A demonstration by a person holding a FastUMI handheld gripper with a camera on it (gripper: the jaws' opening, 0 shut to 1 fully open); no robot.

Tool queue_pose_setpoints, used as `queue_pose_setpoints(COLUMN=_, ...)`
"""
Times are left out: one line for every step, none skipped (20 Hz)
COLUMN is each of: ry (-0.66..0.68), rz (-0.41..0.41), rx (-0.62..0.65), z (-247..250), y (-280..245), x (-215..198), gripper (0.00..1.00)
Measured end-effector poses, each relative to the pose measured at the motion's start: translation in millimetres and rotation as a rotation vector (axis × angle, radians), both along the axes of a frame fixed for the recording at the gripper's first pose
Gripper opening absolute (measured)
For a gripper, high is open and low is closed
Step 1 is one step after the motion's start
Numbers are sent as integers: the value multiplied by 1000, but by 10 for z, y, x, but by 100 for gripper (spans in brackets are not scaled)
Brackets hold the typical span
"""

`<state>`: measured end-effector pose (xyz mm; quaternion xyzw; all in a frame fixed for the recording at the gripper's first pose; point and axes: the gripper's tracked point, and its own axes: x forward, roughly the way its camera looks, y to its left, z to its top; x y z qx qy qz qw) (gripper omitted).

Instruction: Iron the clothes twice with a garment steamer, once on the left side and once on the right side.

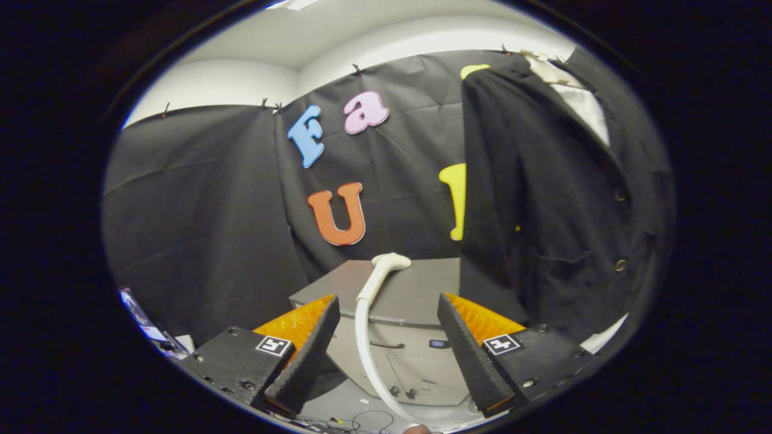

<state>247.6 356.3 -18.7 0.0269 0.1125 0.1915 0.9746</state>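
Cloth-walled (199, 199) recording booth

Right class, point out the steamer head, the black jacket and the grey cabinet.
steamer head (391, 263): gripper view, on its flat nozzle, beyond the open claw.
black jacket (531, 199): gripper view, on its front panel.
grey cabinet (422, 289): gripper view, on its top.

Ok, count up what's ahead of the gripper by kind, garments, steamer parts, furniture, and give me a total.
Garments: 1, the dark jacket hanging beyond the right finger.
Steamer parts: 2, the steamer head and its hose, lying between the open fingers, untouched.
Furniture: 1, the grey cabinet under the head.
Total: 4.
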Motion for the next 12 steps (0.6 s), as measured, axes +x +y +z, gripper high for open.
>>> queue_pose_setpoints(ry=36, rz=20, rx=-14, z=-91, y=139, x=227, gripper=100)
queue_pose_setpoints(ry=73, rz=27, rx=-31, z=-166, y=277, x=470, gripper=100)
queue_pose_setpoints(ry=115, rz=39, rx=-52, z=-264, y=403, x=696, gripper=100)
queue_pose_setpoints(ry=158, rz=37, rx=-71, z=-359, y=522, x=911, gripper=100)
queue_pose_setpoints(ry=194, rz=39, rx=-84, z=-456, y=624, x=1102, gripper=100)
queue_pose_setpoints(ry=224, rz=32, rx=-97, z=-536, y=711, x=1277, gripper=100)
queue_pose_setpoints(ry=252, rz=28, rx=-112, z=-614, y=788, x=1428, gripper=100)
queue_pose_setpoints(ry=279, rz=15, rx=-130, z=-711, y=840, x=1546, gripper=100)
queue_pose_setpoints(ry=301, rz=4, rx=-148, z=-800, y=907, x=1704, gripper=100)
queue_pose_setpoints(ry=326, rz=-10, rx=-170, z=-895, y=943, x=1824, gripper=99)
queue_pose_setpoints(ry=361, rz=-22, rx=-189, z=-995, y=991, x=1935, gripper=97)
queue_pose_setpoints(ry=393, rz=-28, rx=-203, z=-1054, y=1058, x=2018, gripper=96)
